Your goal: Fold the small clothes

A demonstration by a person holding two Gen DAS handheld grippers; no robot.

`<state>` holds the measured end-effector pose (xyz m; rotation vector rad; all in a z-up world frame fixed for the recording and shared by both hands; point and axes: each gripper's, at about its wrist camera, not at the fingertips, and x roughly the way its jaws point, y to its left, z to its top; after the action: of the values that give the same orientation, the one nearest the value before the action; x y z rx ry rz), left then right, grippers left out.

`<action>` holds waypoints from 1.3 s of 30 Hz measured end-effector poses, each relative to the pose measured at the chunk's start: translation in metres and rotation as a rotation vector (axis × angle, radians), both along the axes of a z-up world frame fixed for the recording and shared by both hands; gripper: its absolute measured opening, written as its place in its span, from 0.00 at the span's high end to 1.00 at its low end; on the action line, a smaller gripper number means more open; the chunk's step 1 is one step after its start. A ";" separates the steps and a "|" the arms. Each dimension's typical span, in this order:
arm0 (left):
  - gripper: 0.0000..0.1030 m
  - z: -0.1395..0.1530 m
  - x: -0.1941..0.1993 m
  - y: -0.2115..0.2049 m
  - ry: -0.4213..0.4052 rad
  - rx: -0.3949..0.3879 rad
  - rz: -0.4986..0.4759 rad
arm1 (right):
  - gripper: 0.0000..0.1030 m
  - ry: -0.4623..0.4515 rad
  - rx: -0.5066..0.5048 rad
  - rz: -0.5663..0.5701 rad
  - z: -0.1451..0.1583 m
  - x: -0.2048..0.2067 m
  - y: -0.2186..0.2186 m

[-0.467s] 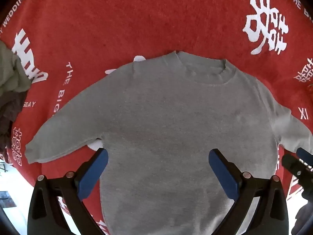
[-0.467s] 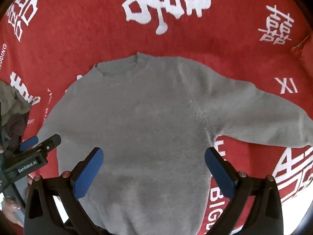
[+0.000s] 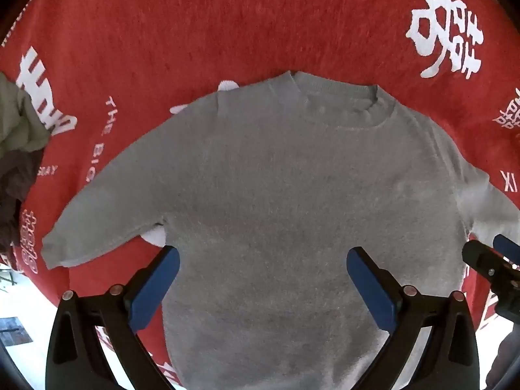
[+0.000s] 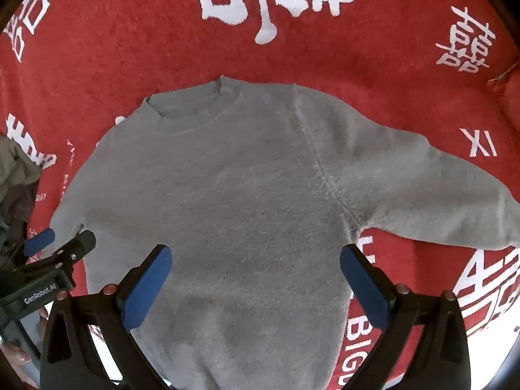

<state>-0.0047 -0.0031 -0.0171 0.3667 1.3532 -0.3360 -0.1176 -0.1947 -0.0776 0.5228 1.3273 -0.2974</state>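
Note:
A small grey sweater (image 3: pixel 292 188) lies flat and face up on a red blanket (image 3: pixel 227 26), collar away from me, both sleeves spread out to the sides. It also shows in the right wrist view (image 4: pixel 234 195). My left gripper (image 3: pixel 263 260) is open and empty, hovering over the sweater's lower left body. My right gripper (image 4: pixel 256 256) is open and empty, hovering over the lower right body. Each gripper shows at the edge of the other's view: the right one (image 3: pixel 494 260) and the left one (image 4: pixel 61 243).
The red blanket (image 4: pixel 130 48) carries white characters and lettering. A pile of other clothes (image 3: pixel 16 149), olive and dark brown, lies at the left edge. The blanket's near edge and a pale floor (image 3: pixel 29 305) show at the bottom left.

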 end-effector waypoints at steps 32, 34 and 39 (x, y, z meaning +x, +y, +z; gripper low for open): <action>0.00 -0.001 0.003 -0.001 0.020 0.014 0.028 | 0.00 0.044 -0.012 0.060 -0.002 0.019 0.001; 0.00 -0.002 0.003 0.000 0.026 0.016 0.037 | 0.00 0.046 -0.013 0.061 -0.002 0.018 0.001; 0.00 -0.006 0.002 0.001 0.033 0.034 0.033 | 0.00 0.050 -0.007 0.059 -0.004 0.018 0.003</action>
<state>-0.0030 -0.0026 -0.0230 0.3674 1.3974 -0.2929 -0.0995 -0.1921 -0.0811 0.4720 1.3873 -0.2678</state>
